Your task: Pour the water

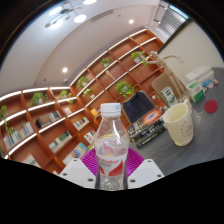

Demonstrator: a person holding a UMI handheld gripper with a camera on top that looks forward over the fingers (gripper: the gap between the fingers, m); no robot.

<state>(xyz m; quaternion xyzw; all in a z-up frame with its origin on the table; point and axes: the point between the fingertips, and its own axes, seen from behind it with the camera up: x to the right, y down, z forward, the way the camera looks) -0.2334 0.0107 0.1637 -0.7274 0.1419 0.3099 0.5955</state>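
A tall wall of orange-framed wooden shelves (60, 110), stocked with books and small green plants, is seen at the far left, well apart from the work area. Nearer the middle, a clear plastic water bottle with a white screw cap and a pink label (111, 145) is held upright between the fingers of the gripper (111, 170); both magenta pads (95, 160) appear pressed against its sides, so the bottle is judged to be grasped. The cap is still on, so no water can be poured until it is removed. Beyond the bottle, a dark open laptop (138, 106) stands on the grey table (200, 140). To the right, a cream-coloured paper cup (179, 124) stands upright, near but not touching the bottle. A spill toward the laptop is judged possible if the tilt is misaimed, and the light cup could be tipped by the bottle's neck. A small red object (211, 103) lies further right.
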